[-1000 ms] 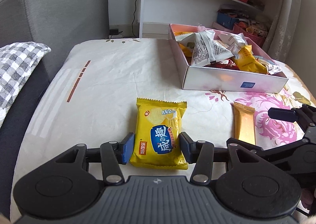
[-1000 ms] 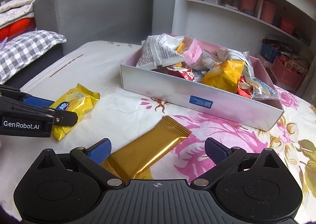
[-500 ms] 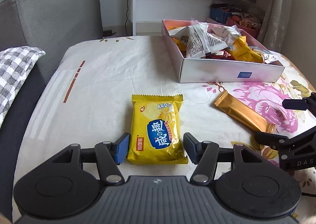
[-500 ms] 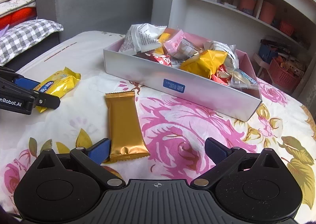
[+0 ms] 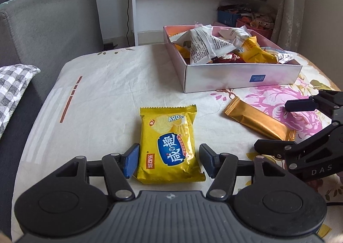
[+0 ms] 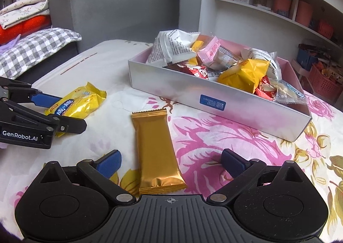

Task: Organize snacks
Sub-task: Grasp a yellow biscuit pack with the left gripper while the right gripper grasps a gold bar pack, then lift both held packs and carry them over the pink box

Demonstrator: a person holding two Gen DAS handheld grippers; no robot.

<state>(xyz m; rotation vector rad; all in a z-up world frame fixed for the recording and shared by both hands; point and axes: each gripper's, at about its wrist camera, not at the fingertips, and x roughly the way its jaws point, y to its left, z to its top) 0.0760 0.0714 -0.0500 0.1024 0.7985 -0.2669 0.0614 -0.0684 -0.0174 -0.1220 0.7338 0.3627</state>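
Swung straight since a second ago, gold bar (image 6: 157,148) lies between wide-open right gripper (image 6: 171,160) jaws; left gripper (image 5: 168,160) jaws closing around yellow packet (image 5: 169,144), neither boxed yet; box (image 6: 214,101) half-full.

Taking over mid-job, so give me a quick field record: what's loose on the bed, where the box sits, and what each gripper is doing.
loose snacks: yellow cracker packet; gold bar packet
box: open, full of snack packets, beyond both loose ones
left gripper: jaws closing, straddling the yellow cracker packet, pads not yet pressing
right gripper: open wide, gold bar packet between its fingers, untouched
surface: floral bedsheet
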